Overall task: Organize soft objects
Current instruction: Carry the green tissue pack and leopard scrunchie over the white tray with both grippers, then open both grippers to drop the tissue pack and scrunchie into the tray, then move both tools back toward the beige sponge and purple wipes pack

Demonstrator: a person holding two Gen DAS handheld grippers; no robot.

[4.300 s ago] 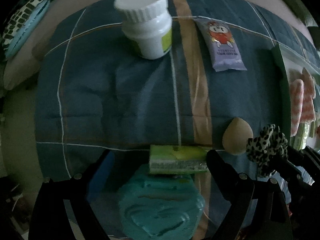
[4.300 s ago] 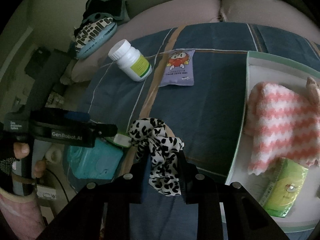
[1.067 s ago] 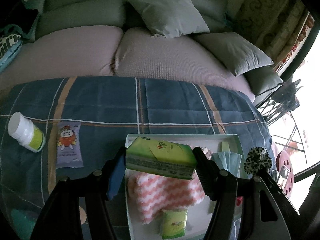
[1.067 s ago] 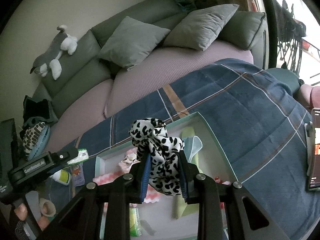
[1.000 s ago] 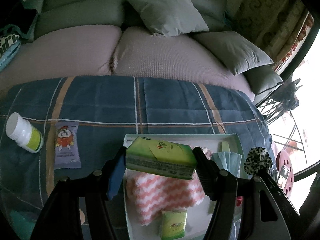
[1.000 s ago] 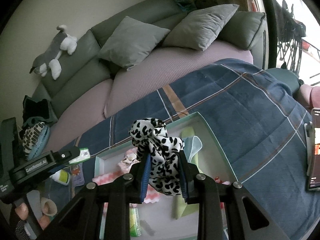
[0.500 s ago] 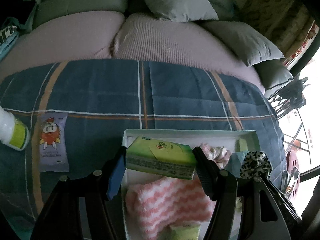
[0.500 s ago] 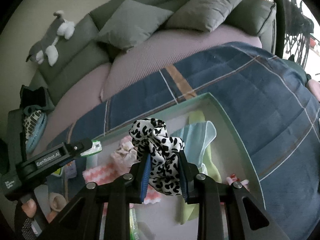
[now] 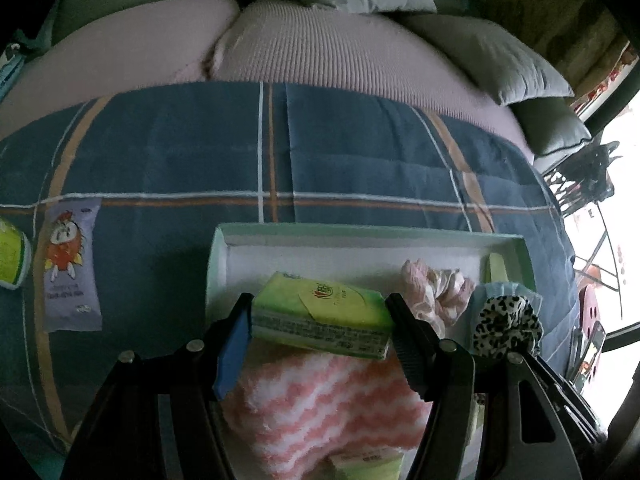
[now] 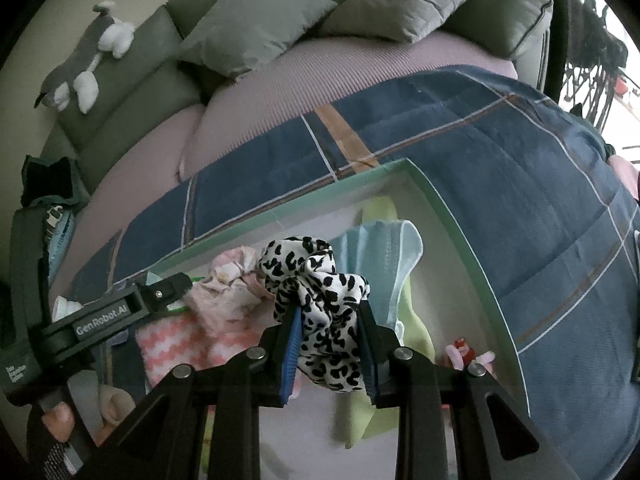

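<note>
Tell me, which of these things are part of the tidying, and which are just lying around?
Part of the job:
- green tissue pack, in left gripper
- leopard scrunchie, in right gripper
- tray
- pink-striped cloth

Lying about:
- purple snack packet
- cushions
- plush toy

Domestic living room: grey sofa (image 10: 132,80) with cushions (image 10: 248,20), plush toy (image 10: 86,60), plaid blanket (image 9: 360,148).

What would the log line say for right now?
left gripper: shut on tissue pack | right gripper: shut on scrunchie | both over tray
</note>
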